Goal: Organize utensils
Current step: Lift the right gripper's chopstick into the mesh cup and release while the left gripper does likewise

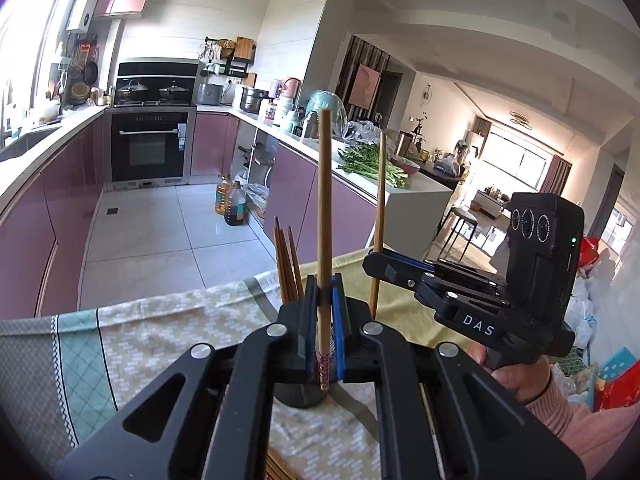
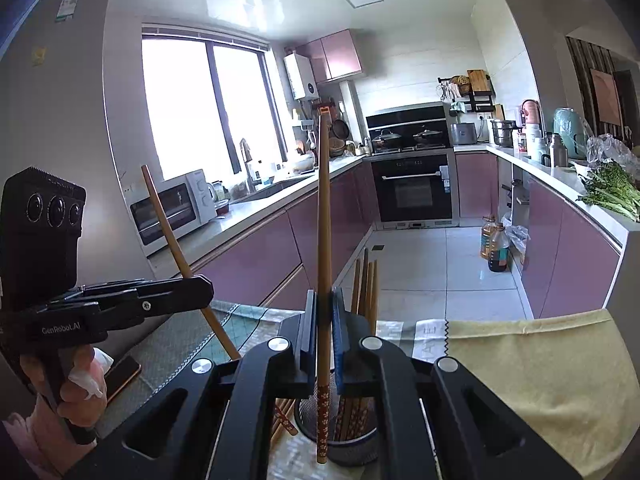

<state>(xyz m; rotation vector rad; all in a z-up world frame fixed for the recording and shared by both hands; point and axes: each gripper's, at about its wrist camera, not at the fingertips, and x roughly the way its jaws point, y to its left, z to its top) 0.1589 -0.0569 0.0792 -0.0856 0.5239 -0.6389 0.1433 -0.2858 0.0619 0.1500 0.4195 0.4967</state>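
Each gripper pinched one chopstick upright.
Left gripper (image 1: pixel 323 300) clamped a tan bamboo chopstick (image 1: pixel 324 216); right gripper (image 2: pixel 323 312) clamped another bamboo chopstick (image 2: pixel 324 216) above the dark mesh holder (image 2: pixel 348 446).

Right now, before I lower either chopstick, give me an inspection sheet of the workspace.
Surface: table under a patterned cloth and a yellow cloth.
Job's things: one chopstick upright in the left gripper, another in the right gripper; a dark utensil holder below already has several chopsticks standing in it; loose chopsticks lie beside it.
Clutter: a phone on the table's left side.
Grippers: both shut, each on its chopstick near the patterned end.
Cables: nothing seen.
Surroundings: kitchen with oven, microwave, greens on the counter, oil bottles on the floor.
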